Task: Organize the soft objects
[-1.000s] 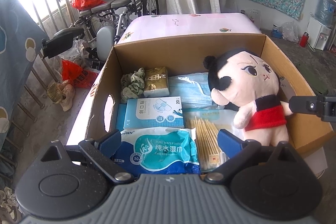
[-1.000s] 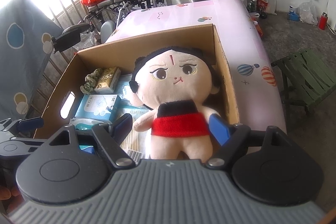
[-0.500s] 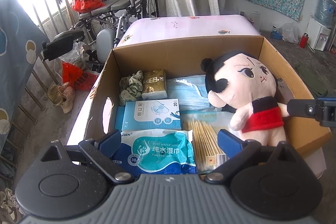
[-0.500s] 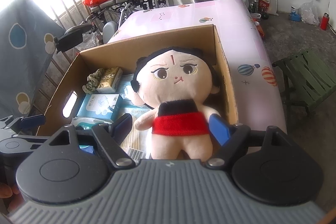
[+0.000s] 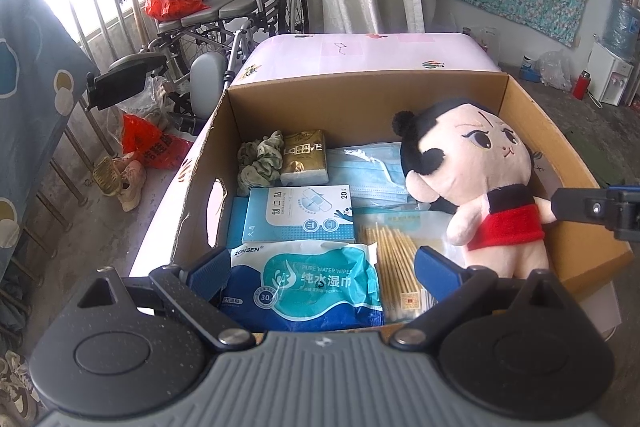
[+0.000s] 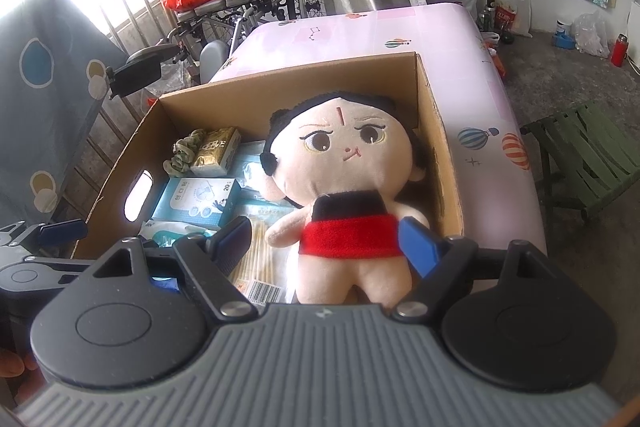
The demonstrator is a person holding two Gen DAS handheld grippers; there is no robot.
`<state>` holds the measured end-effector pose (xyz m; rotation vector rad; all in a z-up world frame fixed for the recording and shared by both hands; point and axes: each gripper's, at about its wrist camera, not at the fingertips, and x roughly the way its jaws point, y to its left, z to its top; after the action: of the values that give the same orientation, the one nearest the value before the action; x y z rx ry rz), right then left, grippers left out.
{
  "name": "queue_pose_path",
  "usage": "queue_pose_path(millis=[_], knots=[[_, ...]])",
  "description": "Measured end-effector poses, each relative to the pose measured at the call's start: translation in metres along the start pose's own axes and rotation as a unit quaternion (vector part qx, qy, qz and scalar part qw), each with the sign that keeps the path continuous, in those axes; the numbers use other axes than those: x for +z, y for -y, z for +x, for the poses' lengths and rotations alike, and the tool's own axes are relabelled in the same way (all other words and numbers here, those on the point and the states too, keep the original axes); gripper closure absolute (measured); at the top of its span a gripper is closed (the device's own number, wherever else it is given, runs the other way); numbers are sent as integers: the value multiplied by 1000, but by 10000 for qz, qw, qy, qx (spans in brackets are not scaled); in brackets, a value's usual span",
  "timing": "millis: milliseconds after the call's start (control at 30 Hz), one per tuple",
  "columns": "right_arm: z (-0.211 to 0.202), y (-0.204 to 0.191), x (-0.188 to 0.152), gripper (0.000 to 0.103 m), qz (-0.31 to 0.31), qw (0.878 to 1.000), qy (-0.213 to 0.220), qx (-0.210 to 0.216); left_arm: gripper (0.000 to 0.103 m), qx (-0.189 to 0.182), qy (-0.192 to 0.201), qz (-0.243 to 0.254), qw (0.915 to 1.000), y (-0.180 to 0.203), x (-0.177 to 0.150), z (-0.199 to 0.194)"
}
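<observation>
A: Which step are we on?

B: Lining up on the doll [image 6: 340, 183], I'd say. It lies face-up in the cardboard box [image 6: 440, 147], at the three o'clock side as the left camera sees it, head toward twelve, legs at the near wall. The right gripper [image 6: 326, 241] hangs over its lower half with the fingers [image 6: 418, 247] spread wide. One blue pad sits just beside the doll's red skirt at three o'clock, the other stands over the cotton swabs [image 6: 256, 259] at nine. Neither looks to be pressing on it.

A: And the left one?

B: The left gripper [image 5: 322, 267] has its fingers [image 5: 210, 267] wide too, holding nothing. They straddle the wet wipes [image 5: 308, 283] at the near edge of the box.

A: What else is in there?

B: A blue carton [image 5: 300, 215] behind the wipes, face masks [image 5: 368, 175] toward the middle, a gold tissue packet [image 5: 304, 163] and a green scrunchie [image 5: 260, 163] at the far eleven o'clock corner. The box stands on a pink bed [image 5: 360, 55], not a counter.

A: So what does the next move call for?

B: Probably lowering the right fingers around the doll's waist and closing gently. Plush gives way, so the pads should squeeze well in before lifting. The near wall is close to the legs, so the lift should go straight up. Where the doll belongs afterward, I can't tell.
</observation>
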<state>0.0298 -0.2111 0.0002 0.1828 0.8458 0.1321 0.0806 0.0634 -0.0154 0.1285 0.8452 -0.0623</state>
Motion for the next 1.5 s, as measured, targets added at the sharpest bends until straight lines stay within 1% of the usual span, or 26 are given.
queue_pose_path(millis=[400, 633, 867, 1133, 1500], knots=[[-1, 7, -5, 21, 87, 9999, -11, 59, 4, 35, 7, 107, 9999, 9, 0, -2], [-2, 8, -5, 21, 85, 10000, -10, 39, 4, 32, 28, 76, 10000, 10, 0, -2], [-6, 4, -3, 21, 53, 10000, 39, -46, 4, 7, 47, -7, 10000, 4, -2, -3], [-6, -4, -3, 20, -78, 9999, -1, -69, 4, 27, 76, -130, 9999, -3, -5, -5], [-8, -9, -4, 20, -135, 9999, -2, -63, 4, 39, 92, -125, 9999, -4, -5, -7]])
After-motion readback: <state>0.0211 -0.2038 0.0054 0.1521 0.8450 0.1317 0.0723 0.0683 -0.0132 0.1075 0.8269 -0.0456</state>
